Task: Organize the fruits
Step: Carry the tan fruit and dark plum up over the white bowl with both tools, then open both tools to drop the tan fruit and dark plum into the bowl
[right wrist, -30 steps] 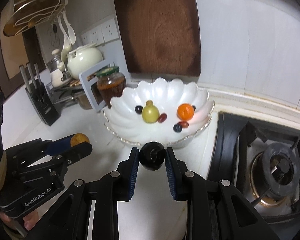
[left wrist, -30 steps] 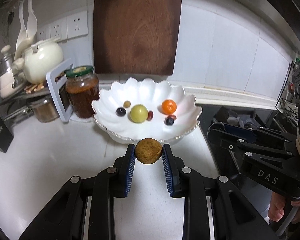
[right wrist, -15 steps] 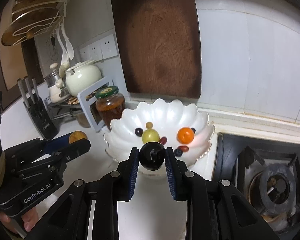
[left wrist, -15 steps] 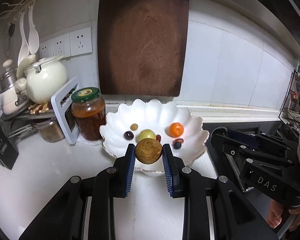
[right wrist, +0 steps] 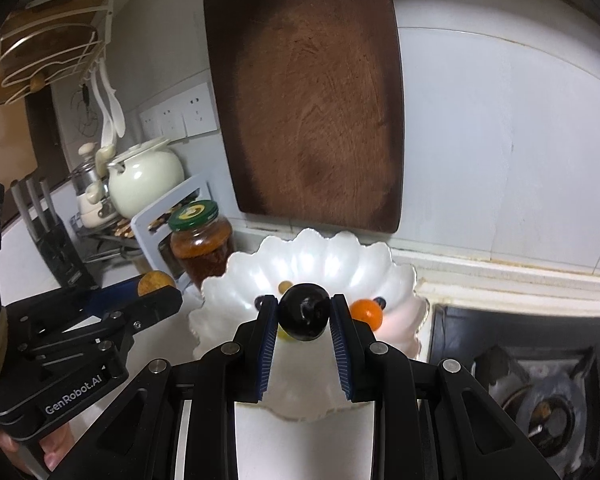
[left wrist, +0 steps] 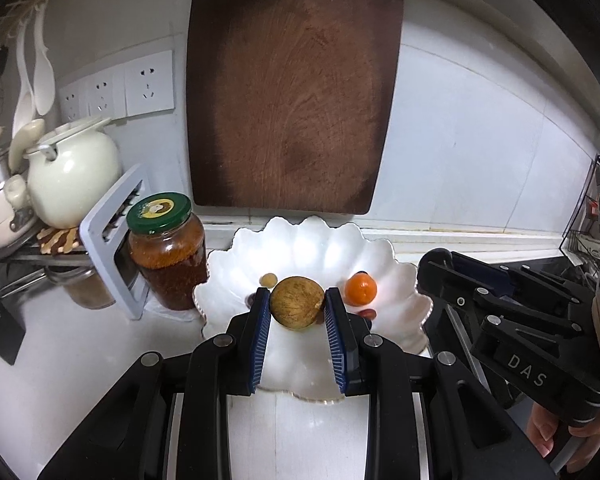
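Brown fruit (left wrist: 297, 307) pinched in left claw (left wrist: 297, 312); right claw (right wrist: 303, 317) pinches dark fruit (right wrist: 303, 317).

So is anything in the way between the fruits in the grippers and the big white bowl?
Nothing visible. The left gripper holds a round brown fruit and the right gripper a shiny black fruit; past each lies the white scalloped bowl, with small fruits inside and bare white space.

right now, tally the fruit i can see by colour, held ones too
brown fruit, in left gripper: 1
black fruit, in right gripper: 1
orange fruit: 1
small tan fruit: 1
yellow-green fruit, mostly hidden: 1
dark small fruits: 2
red fruit: 1
total showing: 8
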A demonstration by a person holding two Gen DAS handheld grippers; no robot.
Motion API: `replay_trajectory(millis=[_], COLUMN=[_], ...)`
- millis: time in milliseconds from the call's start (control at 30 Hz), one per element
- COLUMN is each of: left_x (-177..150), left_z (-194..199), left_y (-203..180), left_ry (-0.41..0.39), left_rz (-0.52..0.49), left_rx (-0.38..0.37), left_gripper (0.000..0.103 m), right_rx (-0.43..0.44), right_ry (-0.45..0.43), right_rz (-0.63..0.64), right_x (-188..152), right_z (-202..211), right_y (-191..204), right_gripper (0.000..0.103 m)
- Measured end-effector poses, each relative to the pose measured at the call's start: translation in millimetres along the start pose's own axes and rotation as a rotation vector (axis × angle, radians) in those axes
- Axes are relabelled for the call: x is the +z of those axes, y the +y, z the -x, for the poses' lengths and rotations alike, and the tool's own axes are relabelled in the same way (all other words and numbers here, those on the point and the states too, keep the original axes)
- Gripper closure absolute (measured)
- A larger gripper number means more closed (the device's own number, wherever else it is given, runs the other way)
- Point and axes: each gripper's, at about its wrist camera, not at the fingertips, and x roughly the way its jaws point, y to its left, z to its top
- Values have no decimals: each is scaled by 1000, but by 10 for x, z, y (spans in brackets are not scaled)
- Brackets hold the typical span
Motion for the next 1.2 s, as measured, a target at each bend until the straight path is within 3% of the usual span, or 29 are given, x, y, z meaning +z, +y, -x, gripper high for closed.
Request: replay_trajectory(millis=[600,1200], left_x=[402,458], left_z=[-954,-1710], left_y=[146,208], left_ry=[164,348], left_rz=[19,31], left_rx=[-5,40], left_gripper=[75,75], right_rx=[-25,-60], right_ry=[138,265], right_rz=[-29,-39], right_x=[292,353], right_z=[-870,-1481], right_y=[-234,-363], right_gripper=[75,74])
